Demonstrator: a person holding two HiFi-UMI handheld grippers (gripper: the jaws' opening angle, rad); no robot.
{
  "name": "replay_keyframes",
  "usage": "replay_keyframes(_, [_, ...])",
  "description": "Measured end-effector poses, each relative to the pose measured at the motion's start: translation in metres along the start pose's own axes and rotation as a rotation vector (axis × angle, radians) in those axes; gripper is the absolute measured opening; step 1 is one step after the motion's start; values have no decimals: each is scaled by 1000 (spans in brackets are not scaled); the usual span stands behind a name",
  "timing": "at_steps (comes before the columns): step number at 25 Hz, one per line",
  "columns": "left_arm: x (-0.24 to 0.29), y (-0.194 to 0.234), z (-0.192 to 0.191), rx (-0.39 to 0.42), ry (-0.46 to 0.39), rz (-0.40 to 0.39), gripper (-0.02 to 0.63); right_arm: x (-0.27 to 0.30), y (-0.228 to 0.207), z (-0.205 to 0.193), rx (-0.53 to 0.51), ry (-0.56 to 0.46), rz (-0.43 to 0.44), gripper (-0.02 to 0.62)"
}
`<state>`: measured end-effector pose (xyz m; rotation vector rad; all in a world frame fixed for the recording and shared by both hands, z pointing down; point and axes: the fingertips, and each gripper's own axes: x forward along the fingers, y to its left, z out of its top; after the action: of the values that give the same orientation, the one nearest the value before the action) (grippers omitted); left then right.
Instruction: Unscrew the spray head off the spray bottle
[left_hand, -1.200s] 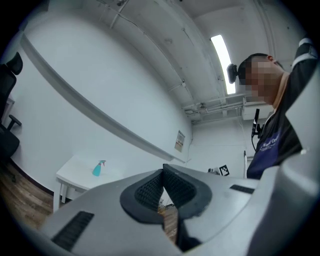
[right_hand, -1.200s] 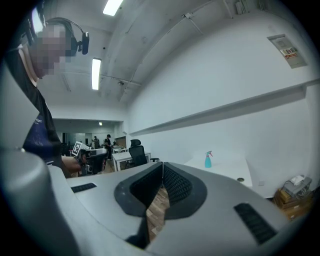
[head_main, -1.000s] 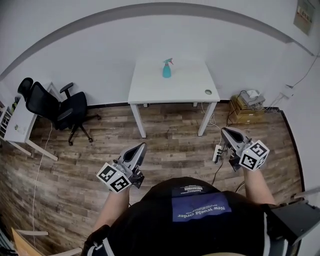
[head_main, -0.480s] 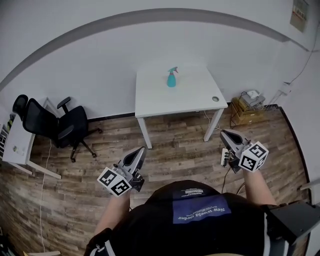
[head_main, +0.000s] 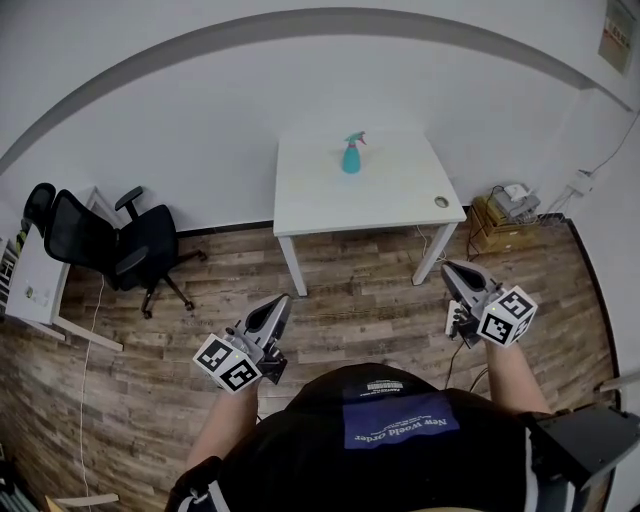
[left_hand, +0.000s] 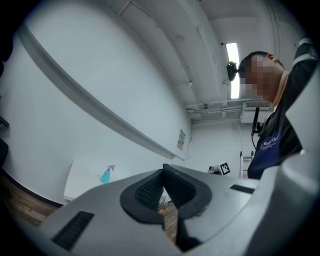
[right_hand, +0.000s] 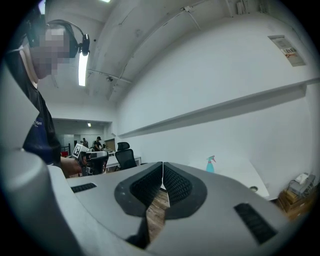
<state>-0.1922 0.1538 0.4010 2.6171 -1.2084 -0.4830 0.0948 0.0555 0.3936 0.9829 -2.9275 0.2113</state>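
My left gripper (head_main: 283, 298) and right gripper (head_main: 447, 266) carry shut, empty jaws, well short of the surface (head_main: 330, 205) where the spray bottle (head_main: 351, 155) stands, not yet reachable.

On blue patch (head_main: 400, 420) of dark shirt (head_main: 290, 465): white print, upside down in head view, apparently "New World order". Smaller line above patch: too small to read. In left gripper view, only the fragment "Wor" legible on same patch.

On left marker cube (head_main: 228, 362) of left gripper (head_main: 283, 298) and right marker cube (head_main: 508, 316) of right gripper (head_main: 447, 265): black-and-white square code patterns only.

On wall notice (head_main: 617, 33), upper right of head view: print illegible.
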Motion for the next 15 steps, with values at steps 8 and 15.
replay_keyframes(8, [65, 5, -13, 44, -8, 99, 0, 18, -86, 3, 0, -2, 96, -5])
replay_keyframes(15, [169, -6, -33, 38, -49, 125, 0, 16, -191, 26, -19, -7, 149, -5])
